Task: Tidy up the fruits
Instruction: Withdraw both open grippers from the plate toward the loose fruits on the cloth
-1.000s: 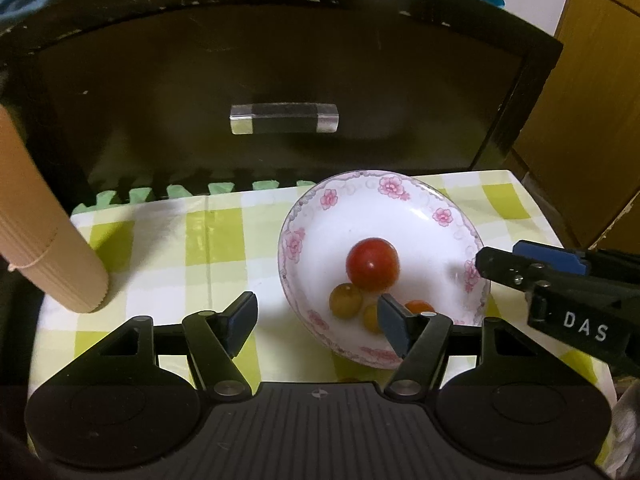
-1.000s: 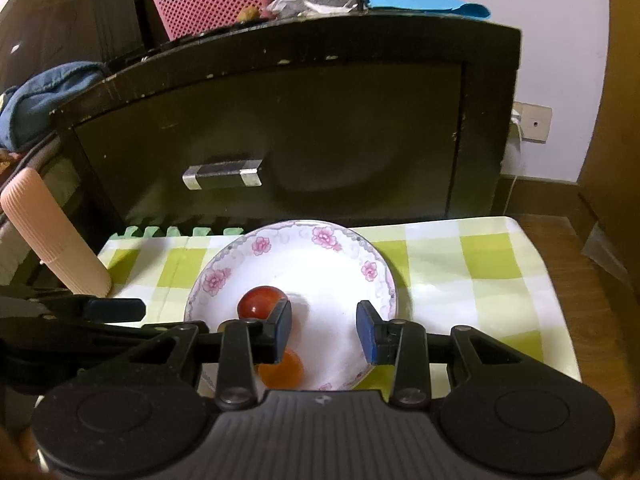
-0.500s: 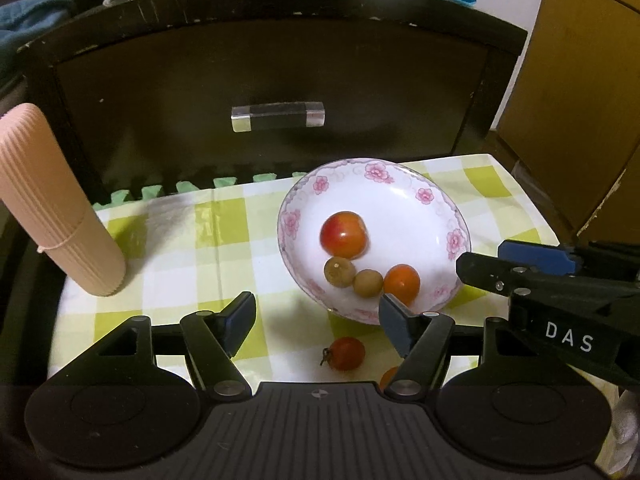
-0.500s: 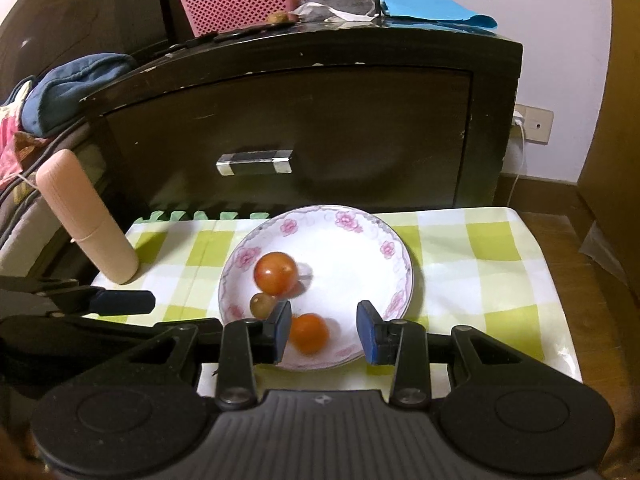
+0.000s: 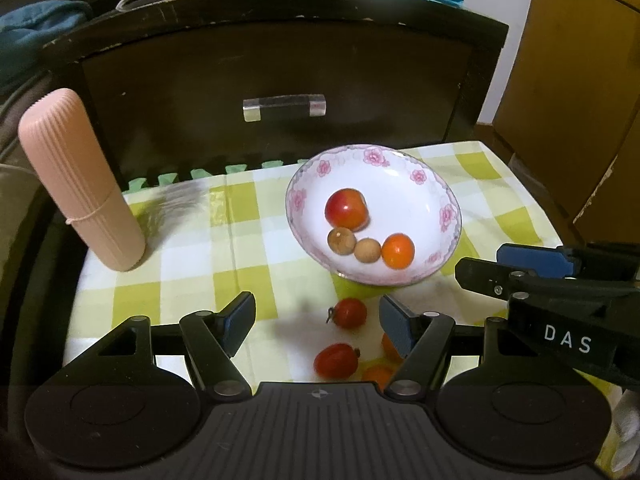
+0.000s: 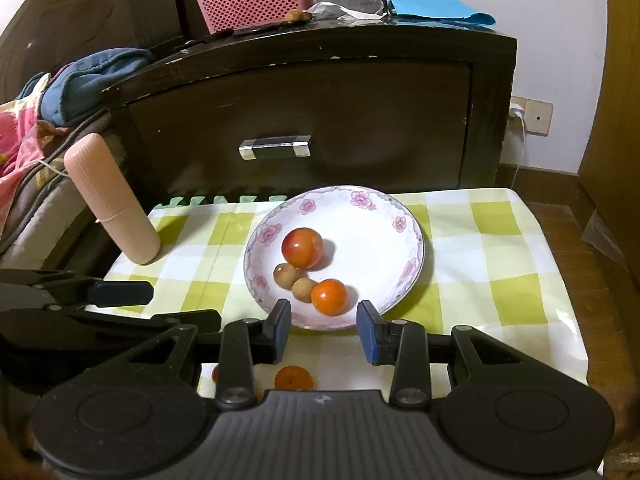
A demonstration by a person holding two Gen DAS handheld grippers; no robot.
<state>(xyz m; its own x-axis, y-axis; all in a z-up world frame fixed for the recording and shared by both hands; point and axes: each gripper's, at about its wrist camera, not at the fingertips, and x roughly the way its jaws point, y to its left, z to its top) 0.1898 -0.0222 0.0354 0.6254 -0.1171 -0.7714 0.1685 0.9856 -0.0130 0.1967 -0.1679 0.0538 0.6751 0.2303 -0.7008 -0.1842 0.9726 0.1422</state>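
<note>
Between placements: both claws, left [image 5: 316,320] and right [image 6: 324,330], spread and empty; next pick probably a loose tomato [image 5: 349,313] for the plate [image 5: 418,160].

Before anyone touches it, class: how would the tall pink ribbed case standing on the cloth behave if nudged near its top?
The pink ribbed case looks tall with a narrow base, so probably tips easily. Being round, it would likely roll once down. It appears plastic, probably light.

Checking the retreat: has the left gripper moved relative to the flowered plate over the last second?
Yes. The left gripper has backed away: the flowered plate, earlier between its fingertips, now lies beyond them, with loose cherry tomatoes uncovered on the cloth.
</note>
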